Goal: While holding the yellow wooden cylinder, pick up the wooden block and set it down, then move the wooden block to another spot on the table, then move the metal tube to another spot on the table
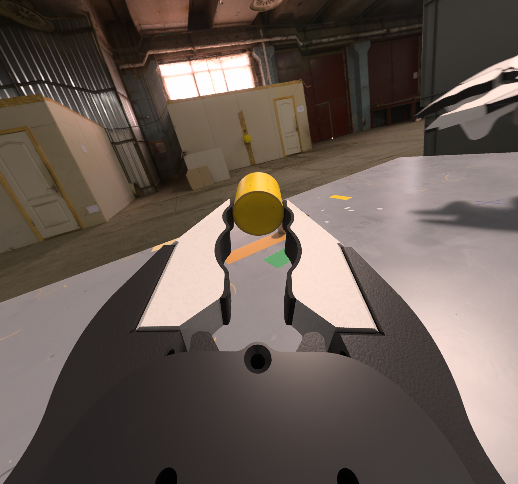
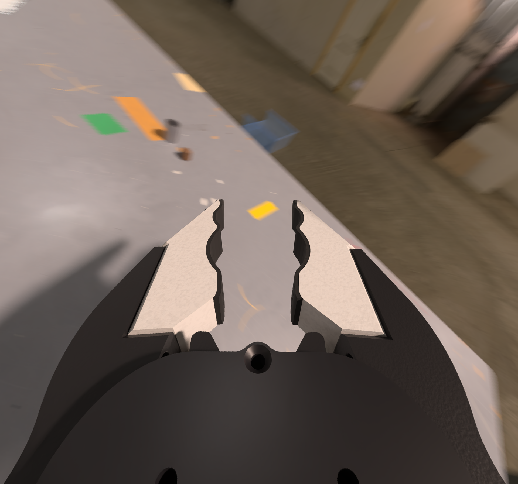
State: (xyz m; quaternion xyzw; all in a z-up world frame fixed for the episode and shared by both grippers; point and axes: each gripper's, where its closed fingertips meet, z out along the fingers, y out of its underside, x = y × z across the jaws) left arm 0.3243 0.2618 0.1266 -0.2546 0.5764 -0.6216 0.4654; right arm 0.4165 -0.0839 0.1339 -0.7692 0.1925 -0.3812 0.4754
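In the left wrist view, the left gripper (image 1: 258, 212) has its jaws closed partway on the yellow cylinder (image 1: 258, 204), which sits crosswise at the fingertips in the centre of the frame with one flat end facing the camera, lifted clear of the grey worktop (image 1: 420, 260). Below it, between the fingers, an orange strip (image 1: 252, 247) and a green patch (image 1: 277, 258) mark the worktop. At the right edge, the right gripper (image 1: 473, 103) shows blurred, in front of a dark grey crate (image 1: 462, 50).

In the right wrist view, the right gripper (image 2: 258, 204) has its jaws apart and empty, above the worktop (image 2: 70, 218). In the upper left of that frame, the metal tube (image 2: 173, 131) stands upright at the near end of the orange strip (image 2: 137, 116), and the wooden block (image 2: 183, 153), small and brown, lies just beside it, nearer the camera; blur hides whether they touch. Further right, a blue bin (image 2: 270, 130) sits on the floor beyond the worktop's edge.

The block looks light, stiff and slightly grippy, so a pinch across two opposite flat faces should hold. The tube is probably smooth and slippery, likely to roll if tipped; gripping its wall at mid-height seems safest. With the two so close, reaching for the block risks knocking the tube.
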